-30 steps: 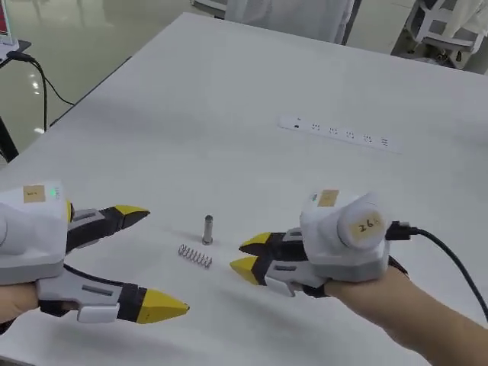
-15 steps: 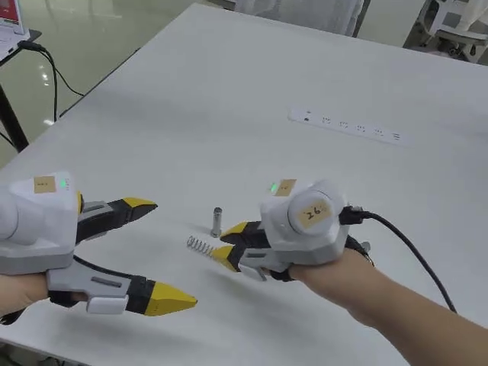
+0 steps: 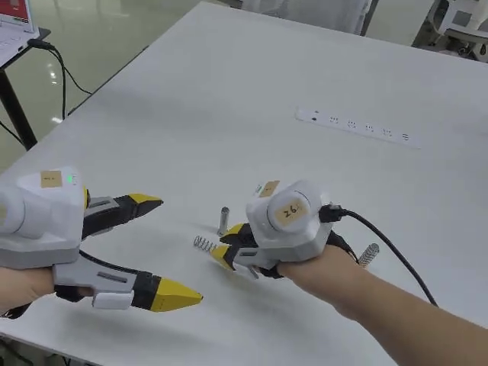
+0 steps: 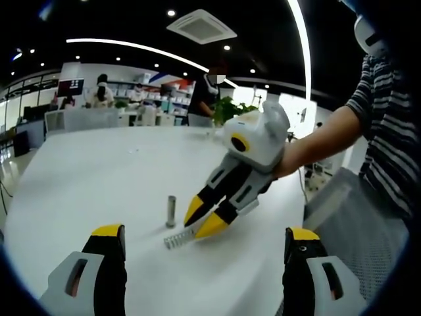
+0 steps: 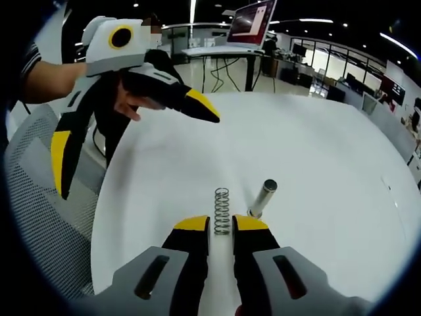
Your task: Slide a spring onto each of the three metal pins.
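Note:
A short metal pin (image 3: pixel 224 219) stands upright on the white table (image 3: pixel 252 84). Just to its left, a small spring (image 3: pixel 202 244) lies flat. My right gripper (image 3: pixel 226 243) is low over the table, its jaws a narrow gap apart astride the spring's near end (image 5: pixel 222 212), with the pin (image 5: pixel 263 196) just to the right. My left gripper (image 3: pixel 162 248) hovers to the left, wide open and holding nothing. From it I see the spring (image 4: pixel 177 238), the pin (image 4: pixel 171 210) and the right gripper (image 4: pixel 204 218). A second spring (image 3: pixel 369 253) lies behind my right wrist.
A white power strip (image 3: pixel 358 126) lies farther back on the table. The right gripper's black cable (image 3: pixel 389 248) trails toward the right. A laptop (image 3: pixel 14 19) on a stand with hanging cables is off the table's left edge. Office chairs stand beyond the far edge.
My right gripper has slid left across the table, and its tips have come onto the end of the spring. The left gripper has stayed open and about where it was.

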A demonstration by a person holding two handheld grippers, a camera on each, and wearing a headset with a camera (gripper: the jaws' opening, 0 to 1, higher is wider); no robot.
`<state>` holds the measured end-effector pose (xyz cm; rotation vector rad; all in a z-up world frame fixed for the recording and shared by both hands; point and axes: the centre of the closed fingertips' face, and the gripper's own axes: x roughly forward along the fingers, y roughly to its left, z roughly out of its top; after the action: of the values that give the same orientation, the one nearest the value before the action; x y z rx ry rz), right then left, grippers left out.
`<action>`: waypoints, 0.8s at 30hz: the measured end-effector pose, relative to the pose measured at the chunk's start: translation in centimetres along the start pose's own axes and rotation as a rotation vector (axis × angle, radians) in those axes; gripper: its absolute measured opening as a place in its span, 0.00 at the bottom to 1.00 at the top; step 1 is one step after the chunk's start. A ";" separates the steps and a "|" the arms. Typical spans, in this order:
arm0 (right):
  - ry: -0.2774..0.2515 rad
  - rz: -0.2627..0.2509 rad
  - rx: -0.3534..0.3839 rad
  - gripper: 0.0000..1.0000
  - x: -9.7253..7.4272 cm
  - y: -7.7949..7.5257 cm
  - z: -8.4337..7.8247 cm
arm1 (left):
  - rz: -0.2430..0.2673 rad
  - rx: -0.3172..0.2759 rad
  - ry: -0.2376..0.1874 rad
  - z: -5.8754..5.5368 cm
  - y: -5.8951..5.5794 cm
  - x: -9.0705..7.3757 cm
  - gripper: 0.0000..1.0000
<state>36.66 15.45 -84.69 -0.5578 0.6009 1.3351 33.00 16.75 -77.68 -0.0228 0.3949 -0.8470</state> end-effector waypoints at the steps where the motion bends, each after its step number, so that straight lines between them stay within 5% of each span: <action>1: 0.012 -0.003 0.001 0.11 0.2 -0.1 -0.3 | -0.001 -0.001 0.000 0.0 0.0 0.0 0.98; 17: 0.033 0.003 -0.034 0.08 0.7 0.0 -1.1 | -0.002 -0.008 0.007 -0.3 -0.1 0.1 0.98; 24: 0.015 0.006 -0.045 0.08 -0.8 0.2 -0.9 | -0.009 -0.002 0.011 0.0 -0.3 0.3 0.97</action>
<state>36.24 14.32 -84.79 -0.6031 0.5863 1.3540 32.96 16.29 -77.78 -0.0222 0.4063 -0.8555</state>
